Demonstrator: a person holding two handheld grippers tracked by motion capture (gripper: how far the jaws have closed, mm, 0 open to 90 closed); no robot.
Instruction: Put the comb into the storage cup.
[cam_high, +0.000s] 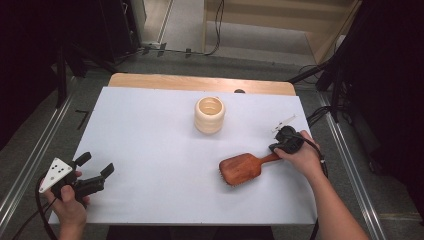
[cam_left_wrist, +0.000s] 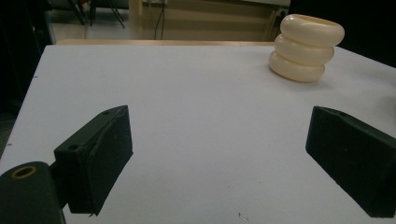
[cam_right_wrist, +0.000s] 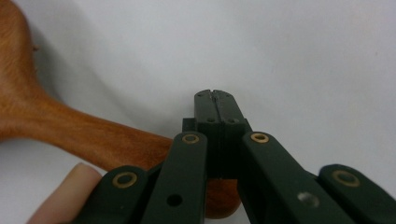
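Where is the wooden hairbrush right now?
In the high view the hairbrush lies on the table's right side, below the cream holder, beside the right gripper.

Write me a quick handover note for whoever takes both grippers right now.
Left gripper: open, holding nothing, low over the table's near-left part.
Right gripper: jaws together, at the end of the hairbrush handle; whether it grips the handle I cannot tell.
Hairbrush: lies on the near-right part of the table, head toward the middle.
Cream ringed cup: upright, far centre, nothing visible inside.
Done: right gripper brought to the handle.
Left: probably lift the brush and take it to the cup.
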